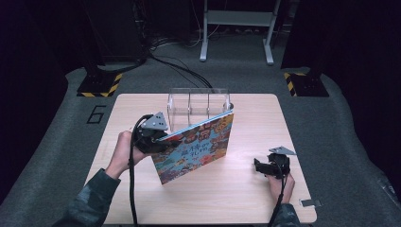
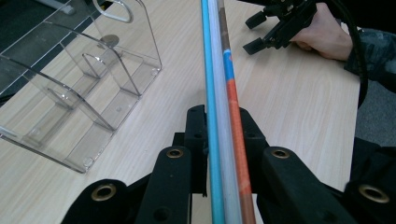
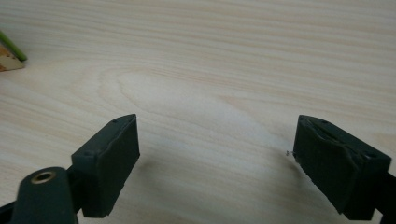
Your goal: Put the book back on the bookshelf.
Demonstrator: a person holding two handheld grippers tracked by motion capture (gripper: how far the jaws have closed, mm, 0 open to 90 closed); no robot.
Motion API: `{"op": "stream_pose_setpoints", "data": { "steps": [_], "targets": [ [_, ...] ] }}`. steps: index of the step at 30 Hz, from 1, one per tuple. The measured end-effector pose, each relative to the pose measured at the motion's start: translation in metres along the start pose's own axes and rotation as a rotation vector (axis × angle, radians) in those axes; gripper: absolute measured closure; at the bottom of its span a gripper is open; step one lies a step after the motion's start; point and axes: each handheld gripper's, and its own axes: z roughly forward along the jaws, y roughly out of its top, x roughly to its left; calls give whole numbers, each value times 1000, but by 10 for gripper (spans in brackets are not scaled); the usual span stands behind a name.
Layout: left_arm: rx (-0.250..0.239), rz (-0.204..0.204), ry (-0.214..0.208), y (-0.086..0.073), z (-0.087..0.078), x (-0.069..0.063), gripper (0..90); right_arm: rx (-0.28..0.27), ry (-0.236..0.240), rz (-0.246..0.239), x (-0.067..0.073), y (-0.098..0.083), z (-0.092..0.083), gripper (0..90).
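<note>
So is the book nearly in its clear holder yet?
Getting there. Done: the left gripper has the picture book pinched and stood on edge. In hand: it's tilted just in front of the clear rack, not in a slot. Left: probably sliding it in and letting go. The right gripper rests open on the table.

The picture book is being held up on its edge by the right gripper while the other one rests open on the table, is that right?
Not quite: the left gripper holds the picture book, as the high view shows. The right gripper is the open one resting near the table.
</note>
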Motion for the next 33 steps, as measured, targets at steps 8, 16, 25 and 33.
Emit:
{"op": "stream_pose_setpoints", "data": {
  "steps": [8,16,25,33],
  "targets": [
    [72,73,16,22,2,-11,806,30,-4,-30,2,1,5,136],
    [157,129,33,62,-1,-14,806,31,-3,-32,2,1,5,135],
    [252,168,80,82,-15,-13,807,30,-3,-33,2,1,5,136],
    [280,137,107,83,-27,-4,806,29,-4,-32,2,1,5,138]
  ]
}}
